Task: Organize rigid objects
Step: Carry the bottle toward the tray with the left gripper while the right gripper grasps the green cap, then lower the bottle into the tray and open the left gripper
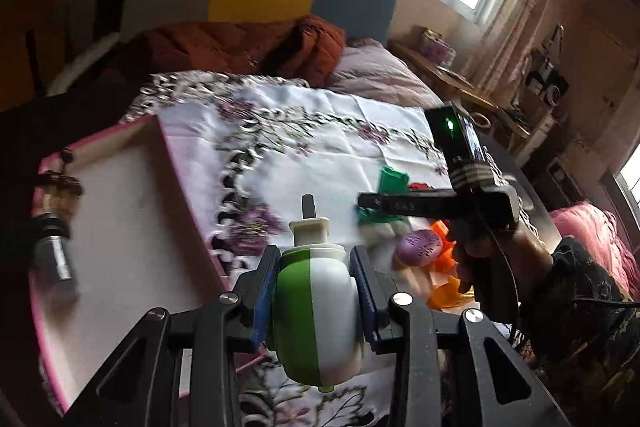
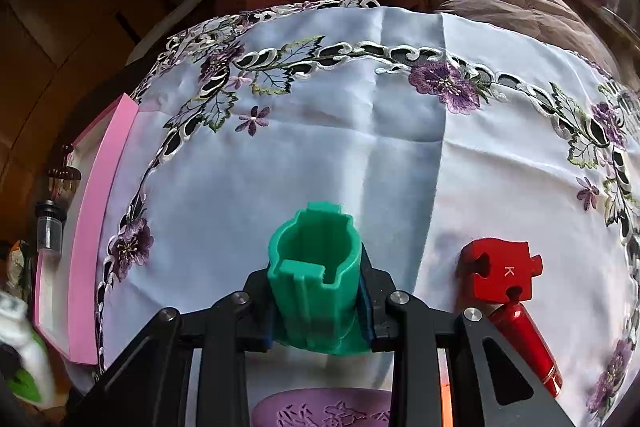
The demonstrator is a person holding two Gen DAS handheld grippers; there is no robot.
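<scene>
My left gripper (image 1: 316,287) is shut on a green and white pump bottle (image 1: 316,311) and holds it above the cloth, just right of the pink tray (image 1: 132,227). My right gripper (image 2: 316,303) is shut on a green plastic holder (image 2: 314,267) and holds it over the white embroidered cloth (image 2: 360,147). In the left wrist view the right gripper (image 1: 384,205) shows side-on with the green holder (image 1: 394,181). A red puzzle piece (image 2: 502,269) and a red cylinder (image 2: 524,339) lie to its right. A purple oval soap (image 1: 420,245) lies near an orange piece (image 1: 444,291).
The pink tray (image 2: 96,227) holds a small glass bottle with a black cap (image 1: 54,253) and a brown object (image 1: 60,185) at its far edge. A rust jacket (image 1: 248,47) and a bed lie beyond the table. A wooden shelf (image 1: 460,79) stands at right.
</scene>
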